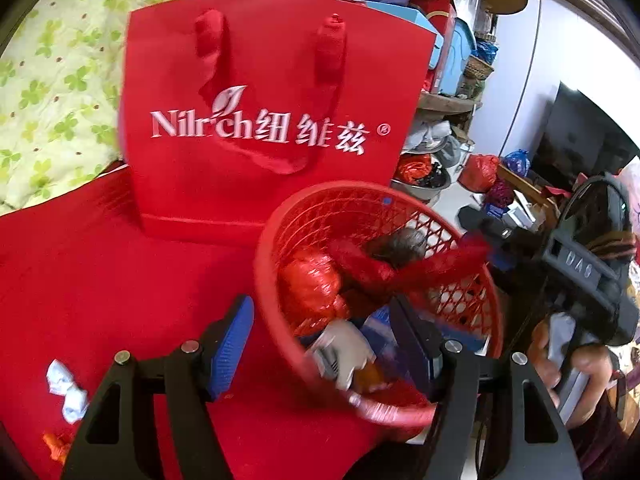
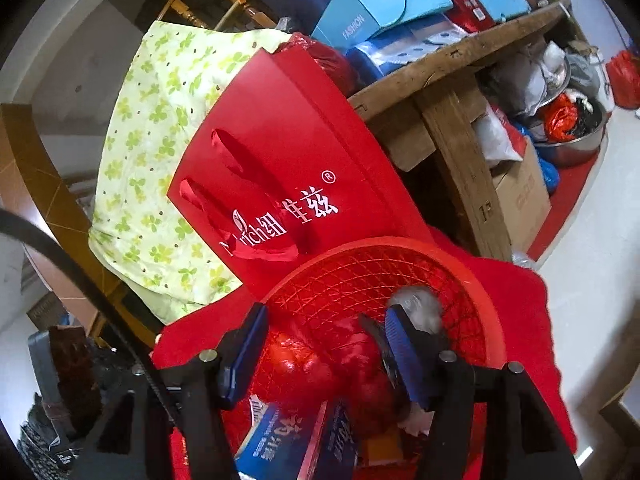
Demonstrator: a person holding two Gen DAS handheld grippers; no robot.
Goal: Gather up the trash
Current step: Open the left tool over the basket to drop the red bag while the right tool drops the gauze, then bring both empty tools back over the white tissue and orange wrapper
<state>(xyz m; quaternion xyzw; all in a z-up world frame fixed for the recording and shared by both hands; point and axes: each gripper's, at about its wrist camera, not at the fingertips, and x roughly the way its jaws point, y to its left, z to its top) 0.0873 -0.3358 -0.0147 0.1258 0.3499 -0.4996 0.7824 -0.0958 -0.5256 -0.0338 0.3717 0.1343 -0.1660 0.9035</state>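
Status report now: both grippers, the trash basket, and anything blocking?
Left gripper open, straddling basket rim. Right gripper open over basket, above red mesh bag. White crumpled paper on red cloth, uncollected. Nothing blocking.

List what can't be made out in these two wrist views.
- Red plastic mesh basket: bottom hidden under the trash in both views; near rim motion-blurred in left wrist view.
- Blue printed carton: cut off by right wrist view's lower edge, text unreadable.
- Crumpled white paper on red cloth: too small to identify.
- Right gripper: whether it touches the red net bag is unclear.
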